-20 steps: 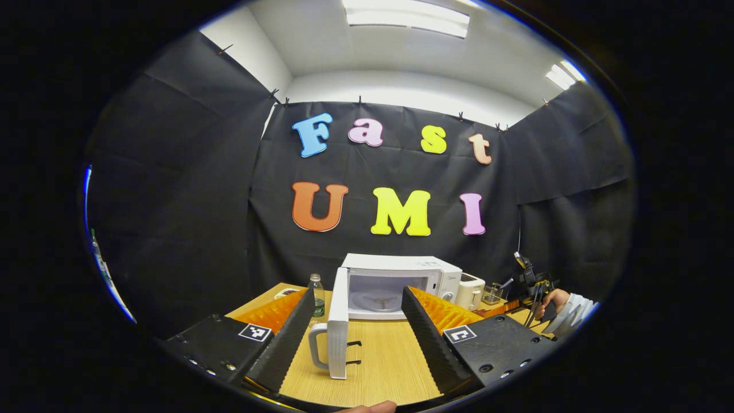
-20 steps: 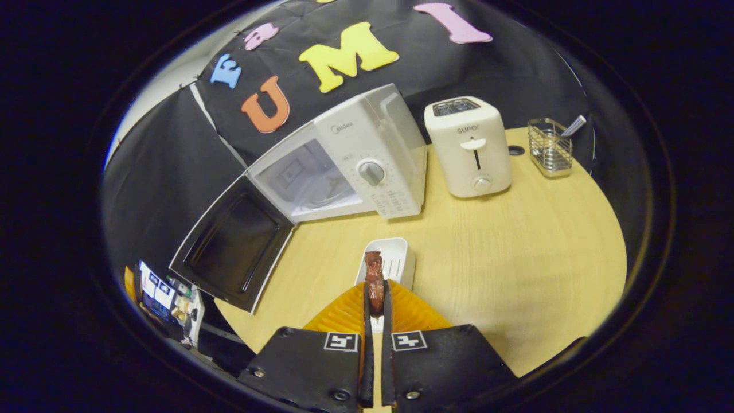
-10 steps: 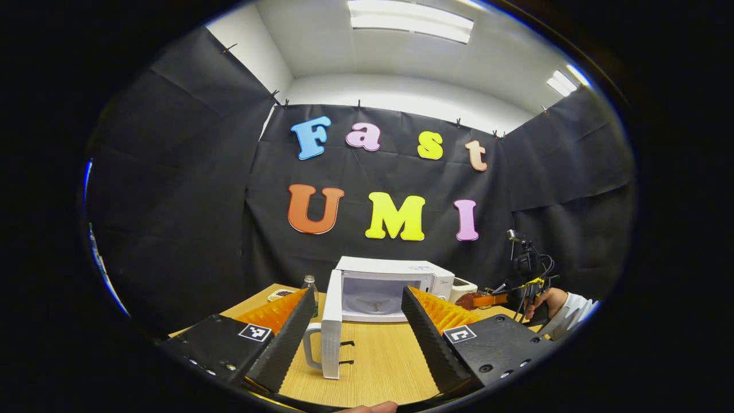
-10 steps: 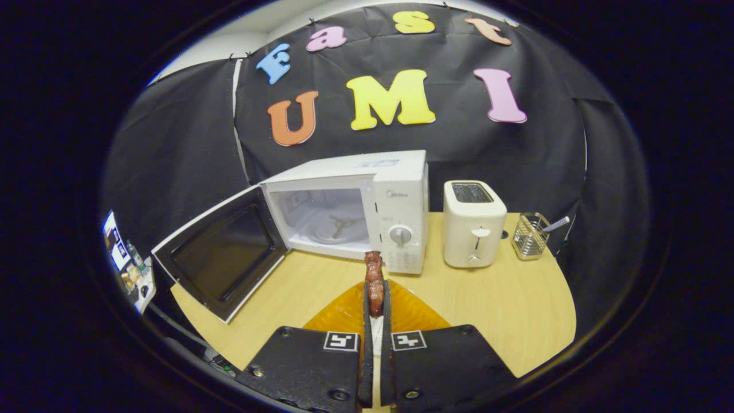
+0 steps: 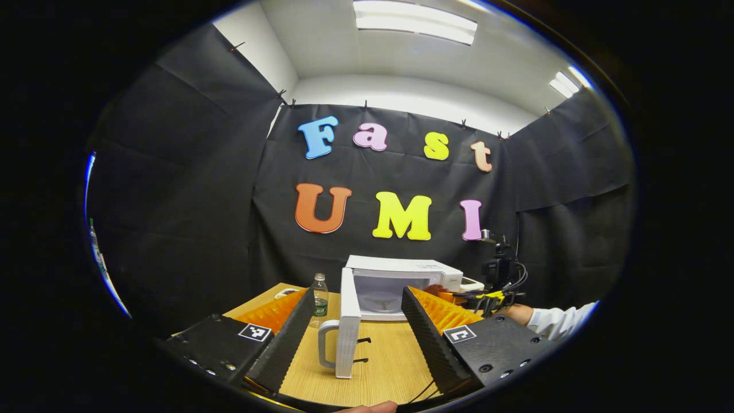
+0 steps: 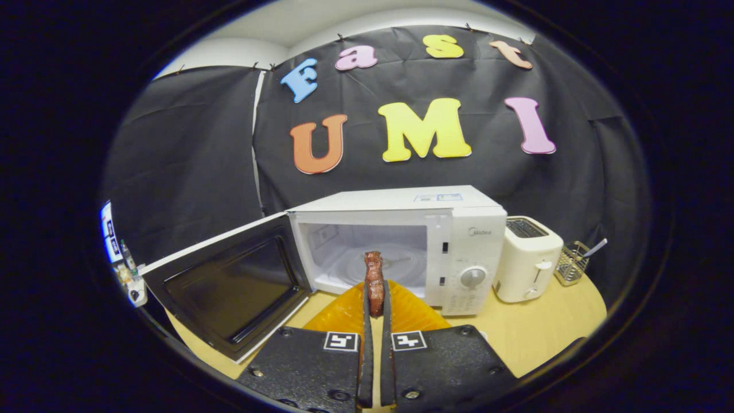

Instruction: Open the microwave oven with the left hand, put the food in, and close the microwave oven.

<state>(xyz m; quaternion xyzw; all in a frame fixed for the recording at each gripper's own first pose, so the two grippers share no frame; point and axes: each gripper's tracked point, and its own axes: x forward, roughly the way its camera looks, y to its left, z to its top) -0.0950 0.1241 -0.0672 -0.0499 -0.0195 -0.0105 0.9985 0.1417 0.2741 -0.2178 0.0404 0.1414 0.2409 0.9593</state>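
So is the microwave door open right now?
Open: the microwave door is swung wide to the left, exposing the cavity and its turntable.

Right gripper (image 6: 375, 301) clamped on a strip of meat (image 6: 374, 281), held upright before the microwave (image 6: 401, 241). Door (image 6: 229, 284) swung wide (cavity lit, white). Toaster (image 6: 527, 258) just beside, on the table (image 6: 539, 330).

White microwave (image 6: 401, 229), cream toaster (image 6: 527, 258), red-brown food (image 6: 374, 281), light woodgrain table (image 6: 545, 332)
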